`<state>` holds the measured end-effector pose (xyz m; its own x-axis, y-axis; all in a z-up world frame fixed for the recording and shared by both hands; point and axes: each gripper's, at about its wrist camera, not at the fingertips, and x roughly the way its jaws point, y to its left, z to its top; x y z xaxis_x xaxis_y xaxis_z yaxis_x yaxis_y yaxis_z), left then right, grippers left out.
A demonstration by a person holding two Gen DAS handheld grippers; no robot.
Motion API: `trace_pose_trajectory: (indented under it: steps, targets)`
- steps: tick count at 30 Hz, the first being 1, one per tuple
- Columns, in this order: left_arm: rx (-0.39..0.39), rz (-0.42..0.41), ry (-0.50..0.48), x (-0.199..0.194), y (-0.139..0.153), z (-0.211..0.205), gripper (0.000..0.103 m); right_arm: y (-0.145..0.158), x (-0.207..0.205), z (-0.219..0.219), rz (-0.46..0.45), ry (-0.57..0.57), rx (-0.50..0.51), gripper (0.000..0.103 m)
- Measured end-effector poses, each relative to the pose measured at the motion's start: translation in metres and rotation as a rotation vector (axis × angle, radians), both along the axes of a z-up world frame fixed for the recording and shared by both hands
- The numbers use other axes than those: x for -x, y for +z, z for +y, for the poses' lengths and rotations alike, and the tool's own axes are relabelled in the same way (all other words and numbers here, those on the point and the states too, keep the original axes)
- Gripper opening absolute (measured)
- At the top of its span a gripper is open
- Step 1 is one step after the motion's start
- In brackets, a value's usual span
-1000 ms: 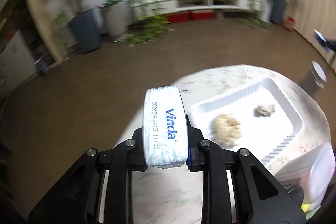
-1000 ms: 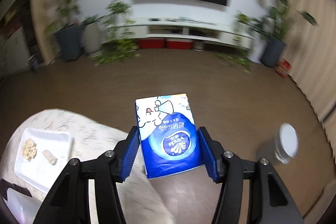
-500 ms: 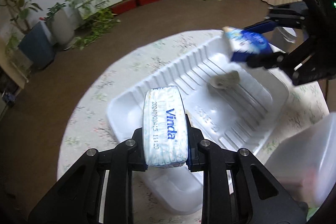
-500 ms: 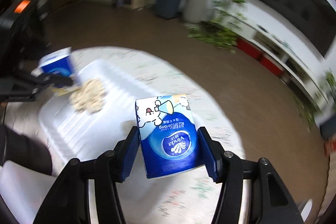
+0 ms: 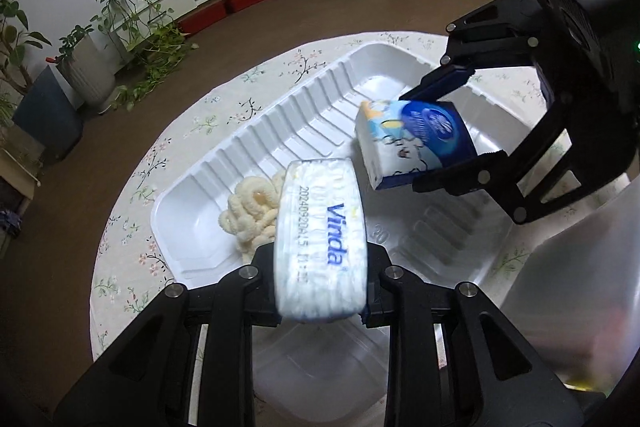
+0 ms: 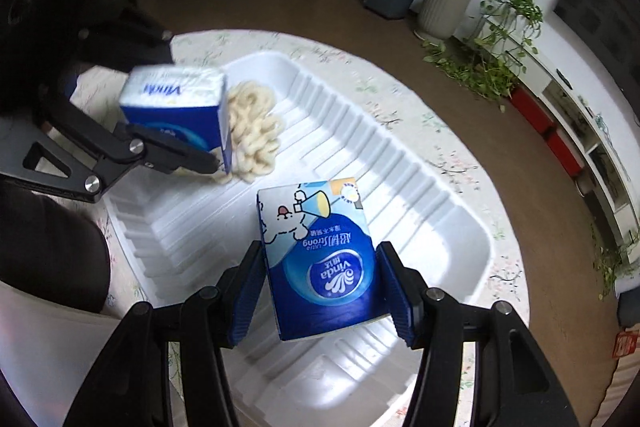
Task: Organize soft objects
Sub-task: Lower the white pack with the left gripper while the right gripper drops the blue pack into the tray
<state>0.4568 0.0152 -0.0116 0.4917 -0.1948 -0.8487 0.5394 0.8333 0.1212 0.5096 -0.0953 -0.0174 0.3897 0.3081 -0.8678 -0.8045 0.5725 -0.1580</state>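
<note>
Left wrist view: both grippers had swung down over the white tray (image 5: 320,99) on the counter (image 5: 168,147). Left gripper (image 5: 322,263) clamped 1 tissue pack (image 5: 320,223) at 6 o'clock; right gripper (image 5: 448,131) clamped another tissue pack (image 5: 412,143) at 2 o'clock, likely ready for placing.

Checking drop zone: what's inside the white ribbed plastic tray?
In the white ribbed plastic tray, a cream curly fabric bundle lies near one end. Two blue-and-white tissue packs hang above in hand-held grippers, hiding the tray floor beneath.
</note>
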Motion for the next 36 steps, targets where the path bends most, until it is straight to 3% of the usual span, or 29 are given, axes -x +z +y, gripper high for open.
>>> trace_pose_trajectory:
  steps: [9, 10, 12, 13, 29, 36]
  targets:
    - [0.008, 0.003, 0.012, 0.001, -0.004, 0.002, 0.027, -0.01, 0.002, 0.0, -0.006, -0.001, -0.006, 0.057]
    - [0.009, 0.001, 0.019, 0.001, -0.004, 0.003, 0.03, -0.01, 0.003, -0.001, -0.011, -0.005, -0.006, 0.057]
    - [0.012, -0.009, 0.027, 0.001, -0.003, 0.005, 0.054, -0.011, 0.002, -0.002, -0.011, -0.015, -0.012, 0.057]
    - [0.017, -0.012, 0.026, 0.002, -0.003, 0.006, 0.056, -0.01, 0.003, -0.003, -0.01, -0.018, -0.014, 0.058]
    - [0.058, -0.04, 0.077, 0.003, 0.013, 0.016, 0.061, 0.01, 0.007, -0.024, -0.054, -0.052, -0.095, 0.078]
    - [0.079, -0.075, 0.142, 0.013, 0.033, 0.037, 0.067, 0.032, 0.002, -0.058, -0.086, -0.15, -0.146, 0.083]
